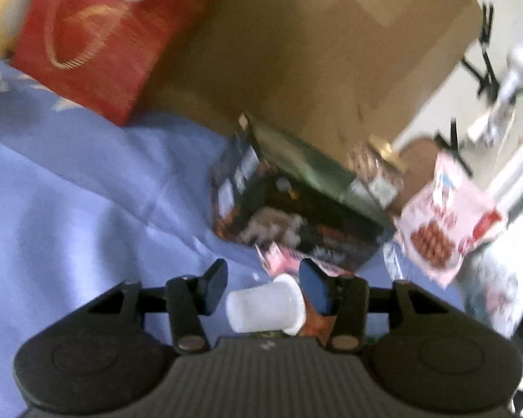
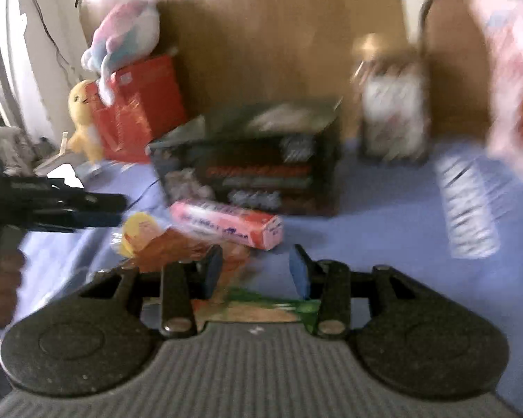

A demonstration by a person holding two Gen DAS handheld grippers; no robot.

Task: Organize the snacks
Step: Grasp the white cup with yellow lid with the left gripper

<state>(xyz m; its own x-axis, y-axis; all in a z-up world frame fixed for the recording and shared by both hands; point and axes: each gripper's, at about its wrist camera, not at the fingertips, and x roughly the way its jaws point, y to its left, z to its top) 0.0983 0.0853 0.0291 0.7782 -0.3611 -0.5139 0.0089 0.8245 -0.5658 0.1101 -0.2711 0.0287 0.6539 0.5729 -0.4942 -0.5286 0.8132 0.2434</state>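
Observation:
A white cup [image 1: 265, 308] lies on its side between the fingers of my left gripper [image 1: 264, 269]. The pads do not visibly press on it, so the gripper is open. From the right wrist view the left gripper [image 2: 120, 209] comes in from the left, and the cup's yellow lid [image 2: 139, 231] sits just past its tips on an orange packet [image 2: 177, 247]. My right gripper [image 2: 258, 254] is open with nothing between its fingers, and it hovers over the orange packet and a green packet [image 2: 275, 304]. A pink box [image 2: 226, 226] lies in front of a dark snack box [image 2: 254, 170].
A blue sheet [image 1: 87, 191] covers the surface. A red box [image 2: 139, 104] with plush toys [image 2: 122, 35] stands at the back left. A jar [image 2: 394, 111] stands at the back right, with a pink bag [image 2: 512, 87] and a clear striped packet [image 2: 470, 209]. A brown panel [image 1: 313, 52] closes the back.

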